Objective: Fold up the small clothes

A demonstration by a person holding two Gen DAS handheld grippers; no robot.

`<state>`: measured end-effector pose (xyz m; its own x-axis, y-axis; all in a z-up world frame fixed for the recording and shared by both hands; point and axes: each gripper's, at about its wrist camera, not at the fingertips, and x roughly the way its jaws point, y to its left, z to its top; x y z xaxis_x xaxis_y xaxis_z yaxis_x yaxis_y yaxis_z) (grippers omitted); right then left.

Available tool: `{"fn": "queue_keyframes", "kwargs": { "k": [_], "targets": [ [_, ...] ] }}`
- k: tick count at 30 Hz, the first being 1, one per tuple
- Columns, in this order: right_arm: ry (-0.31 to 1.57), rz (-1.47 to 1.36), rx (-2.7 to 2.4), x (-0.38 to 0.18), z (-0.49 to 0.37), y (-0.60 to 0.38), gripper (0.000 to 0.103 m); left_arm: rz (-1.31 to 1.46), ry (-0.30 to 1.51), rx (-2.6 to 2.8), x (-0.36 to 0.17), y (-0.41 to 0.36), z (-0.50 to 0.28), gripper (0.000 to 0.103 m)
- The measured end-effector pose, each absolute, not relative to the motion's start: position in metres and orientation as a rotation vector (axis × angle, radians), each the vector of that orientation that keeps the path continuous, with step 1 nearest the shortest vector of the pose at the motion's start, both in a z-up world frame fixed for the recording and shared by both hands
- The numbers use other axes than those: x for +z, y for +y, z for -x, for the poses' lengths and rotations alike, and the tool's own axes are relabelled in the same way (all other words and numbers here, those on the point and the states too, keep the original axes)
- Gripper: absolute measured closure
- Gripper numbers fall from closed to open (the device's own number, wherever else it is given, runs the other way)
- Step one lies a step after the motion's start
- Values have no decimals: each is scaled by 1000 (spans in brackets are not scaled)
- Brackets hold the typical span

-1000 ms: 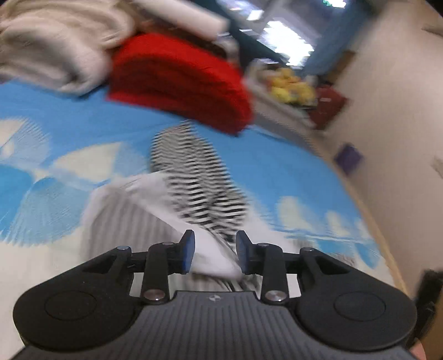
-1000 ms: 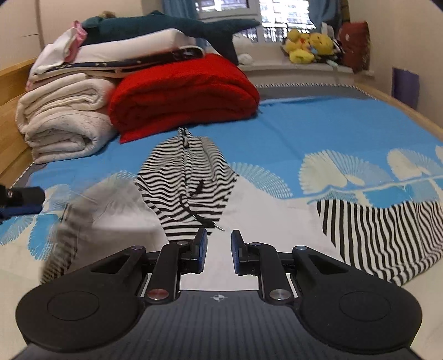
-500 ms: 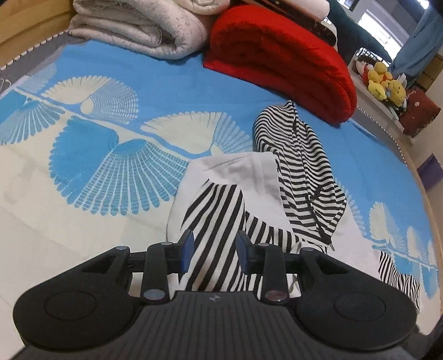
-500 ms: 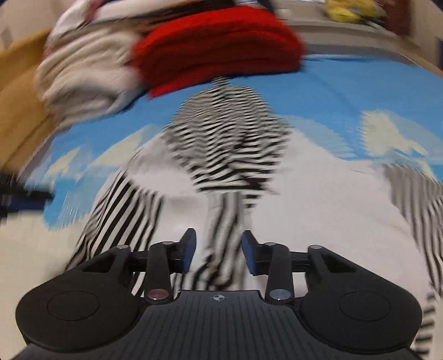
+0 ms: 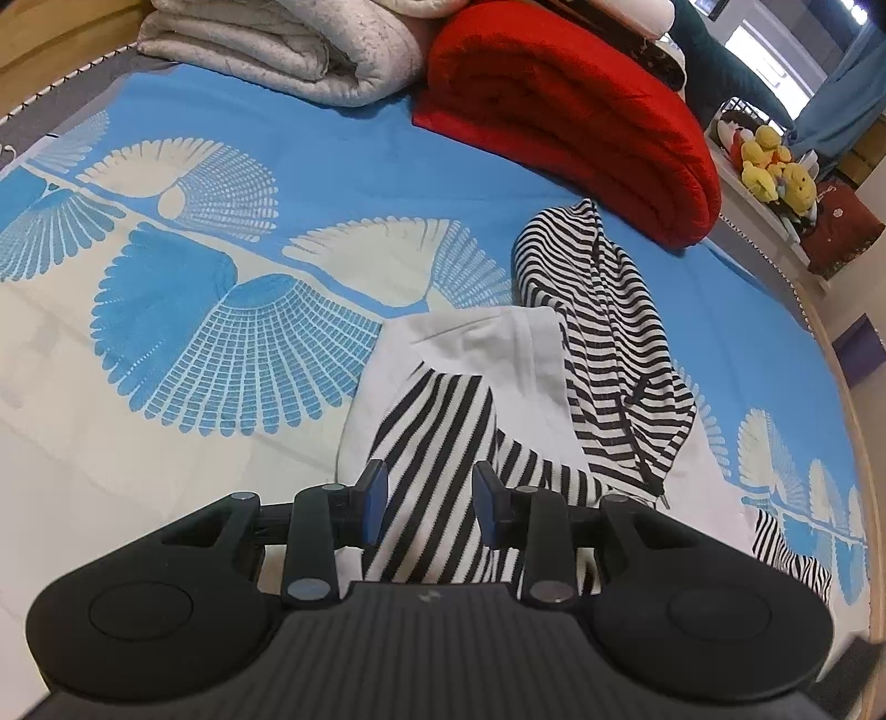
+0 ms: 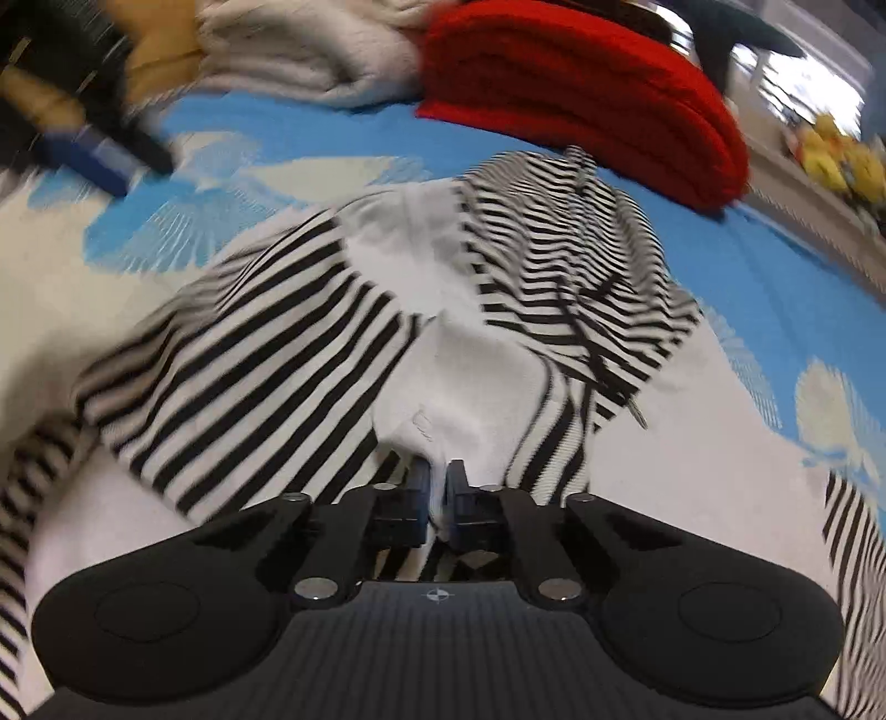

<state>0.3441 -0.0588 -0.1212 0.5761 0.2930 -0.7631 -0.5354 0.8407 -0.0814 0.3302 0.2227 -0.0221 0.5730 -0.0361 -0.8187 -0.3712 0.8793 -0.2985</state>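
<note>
A small black-and-white striped hooded top with a white body (image 6: 443,310) lies spread on the blue bedsheet printed with cream fan shapes (image 5: 232,332), its striped hood (image 5: 603,332) pointing toward the folded red blanket (image 5: 565,111) and the rolled cream quilt (image 5: 288,50) stacked at the head of the bed. One striped sleeve (image 5: 437,459) is already laid across the white front, so the job looks to be at the stage of bringing the sides in. The right gripper (image 6: 437,493) has just snapped together and its jaws now pinch a fold of the white and striped cloth low on the garment, near the hem. The left gripper (image 5: 426,504) hovers over the folded-in sleeve with its jaws standing part open; cloth shows in the gap, but the pads do not seem to press on it, so I would say it holds nothing. The right-hand view is smeared, so exactly which layer is caught I cannot tell. Next, I would guess, the pinched edge needs lifting and carrying up toward the hood, kept taut enough that the sleeve underneath stays put, while the left either steadies the cloth or takes the other corner.
</note>
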Motion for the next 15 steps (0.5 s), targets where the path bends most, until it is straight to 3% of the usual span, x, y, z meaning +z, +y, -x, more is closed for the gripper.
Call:
{"fn": "queue_keyframes", "kwargs": {
  "k": [8,15],
  "targets": [
    [522,-199,124,-46,-343,-165,100,390,978,146,-27,203,-325,67],
    [903,-435,-135,-108,-369,-251,96,326,1043,105,-46,183,-327,67]
  ]
}}
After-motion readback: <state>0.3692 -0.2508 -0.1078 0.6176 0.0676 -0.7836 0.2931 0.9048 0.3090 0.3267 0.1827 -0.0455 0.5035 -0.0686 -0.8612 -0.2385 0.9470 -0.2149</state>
